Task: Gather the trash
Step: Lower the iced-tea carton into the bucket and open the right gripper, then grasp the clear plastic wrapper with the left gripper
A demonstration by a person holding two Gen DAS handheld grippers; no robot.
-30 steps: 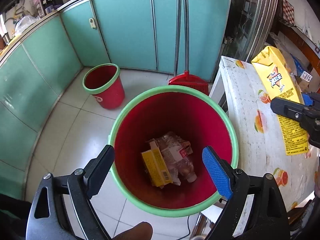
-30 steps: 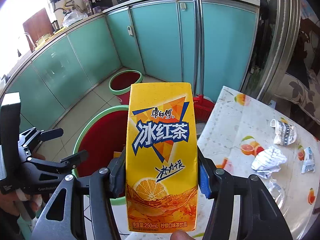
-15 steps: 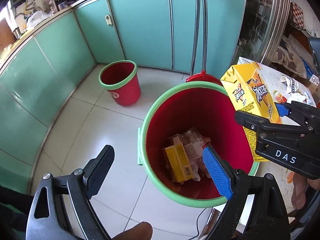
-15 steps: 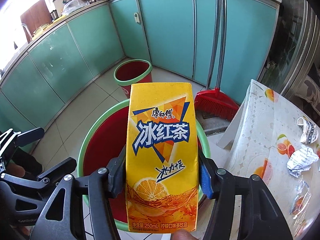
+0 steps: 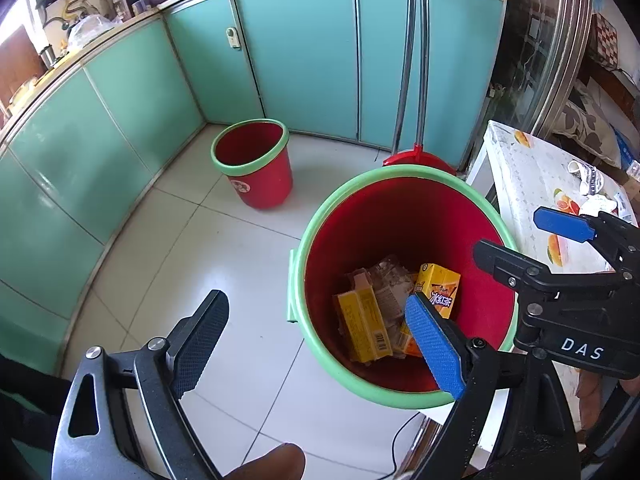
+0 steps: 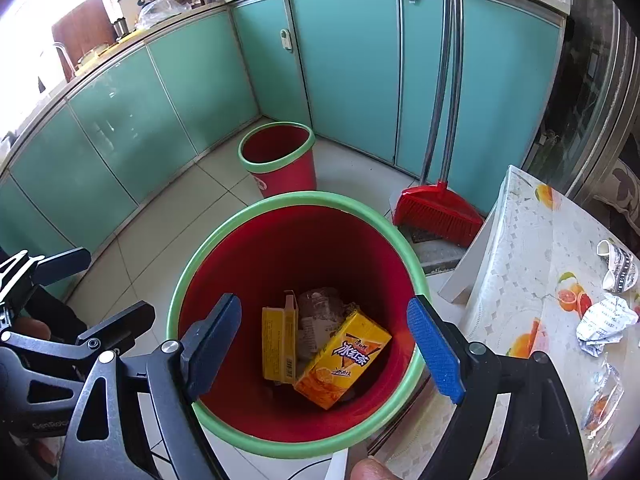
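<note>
A red bin with a green rim (image 6: pixel 208 248) (image 5: pixel 320 216) stands on the floor beside the table. The yellow iced-tea carton (image 6: pixel 342 360) (image 5: pixel 438 290) lies inside it on another yellow box (image 6: pixel 278 342) and a clear wrapper. My right gripper (image 6: pixel 324 346) is open and empty above the bin; it also shows in the left wrist view (image 5: pixel 520 240). My left gripper (image 5: pixel 316 338) is open and empty, left of the bin. Crumpled paper (image 6: pixel 604 324) and a wrapper (image 6: pixel 618 266) lie on the table.
A second red bin (image 6: pixel 280 158) stands near the teal cabinets. A red broom (image 6: pixel 438 212) leans against the cabinets behind the near bin. The table with a fruit-print cloth (image 6: pixel 532 280) is on the right. A clear wrapper (image 6: pixel 600 400) lies near its front edge.
My right gripper opened and let go of the iced-tea carton, which dropped into the near bin. The left gripper shifted a little left.
</note>
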